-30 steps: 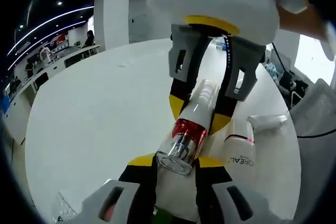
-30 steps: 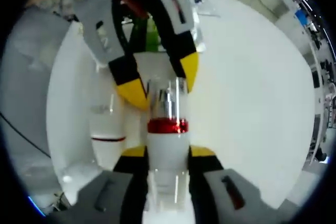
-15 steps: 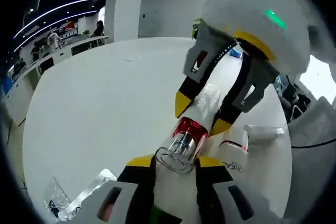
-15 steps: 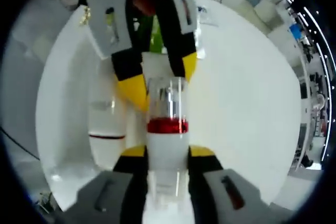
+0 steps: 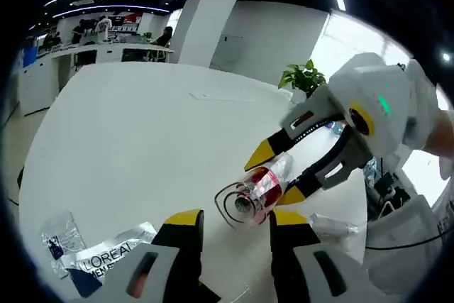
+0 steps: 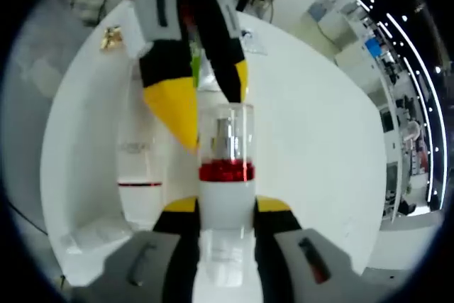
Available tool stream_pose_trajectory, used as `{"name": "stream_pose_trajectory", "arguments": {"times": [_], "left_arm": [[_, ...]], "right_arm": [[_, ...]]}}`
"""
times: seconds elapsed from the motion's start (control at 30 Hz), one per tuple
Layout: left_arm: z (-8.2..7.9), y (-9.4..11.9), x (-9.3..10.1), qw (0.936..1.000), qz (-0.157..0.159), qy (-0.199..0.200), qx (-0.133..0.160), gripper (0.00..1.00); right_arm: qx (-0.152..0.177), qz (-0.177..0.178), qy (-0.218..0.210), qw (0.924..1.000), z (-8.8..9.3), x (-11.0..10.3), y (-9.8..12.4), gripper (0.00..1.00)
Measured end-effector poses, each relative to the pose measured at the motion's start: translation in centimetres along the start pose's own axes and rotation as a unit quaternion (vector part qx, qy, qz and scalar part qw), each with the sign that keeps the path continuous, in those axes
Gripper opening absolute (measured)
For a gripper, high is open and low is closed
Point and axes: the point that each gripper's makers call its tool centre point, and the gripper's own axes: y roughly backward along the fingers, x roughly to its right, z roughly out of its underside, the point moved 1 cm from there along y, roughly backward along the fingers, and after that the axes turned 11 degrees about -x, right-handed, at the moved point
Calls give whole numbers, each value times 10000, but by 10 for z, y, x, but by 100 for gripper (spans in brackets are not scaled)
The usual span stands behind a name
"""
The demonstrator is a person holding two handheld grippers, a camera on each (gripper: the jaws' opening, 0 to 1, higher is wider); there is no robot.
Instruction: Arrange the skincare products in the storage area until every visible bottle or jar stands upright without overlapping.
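Note:
A pump bottle with a white body, a red band and a clear cap is held above the white table. My right gripper is shut on its white body. In the left gripper view the same bottle points its clear cap at the camera, with the right gripper clamped behind the red band. My left gripper is open, its yellow tips just short of the cap and not touching it. In the right gripper view the left gripper hovers beyond the cap, jaws apart.
A white L'Oreal bottle lies on the table left of the held one. A silver L'Oreal sachet lies near the table's front edge. A white tube rests at the right. A plant stands behind.
My left gripper has let go of the clear cap and drawn back from it. The right gripper keeps its hold on the bottle. Both views have swung.

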Motion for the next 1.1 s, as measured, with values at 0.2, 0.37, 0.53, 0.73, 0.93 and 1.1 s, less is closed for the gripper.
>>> {"name": "stream_pose_trajectory", "arguments": {"times": [0.2, 0.37, 0.53, 0.73, 0.93, 1.1], "left_arm": [[-6, 3, 11, 9976, 356, 521, 279, 38], [-13, 4, 27, 9943, 633, 689, 508, 38], [-34, 13, 46, 9804, 1120, 1117, 1173, 38], [-35, 13, 51, 9836, 893, 993, 1215, 30], [-43, 15, 58, 9888, 577, 723, 1175, 28], [-48, 18, 67, 9910, 551, 543, 1091, 28]], "right_arm": [[408, 497, -398, 9971, 1, 5, 11, 26], [719, 897, -559, 9918, -2, 5, 24, 26], [888, 1103, -594, 9881, -6, -2, 33, 26], [1045, 1261, -816, 9831, -8, -4, 41, 26], [1152, 1340, -1064, 9785, -8, -1, 43, 26], [1167, 1369, -1287, 9752, -5, 1, 43, 26]]}}
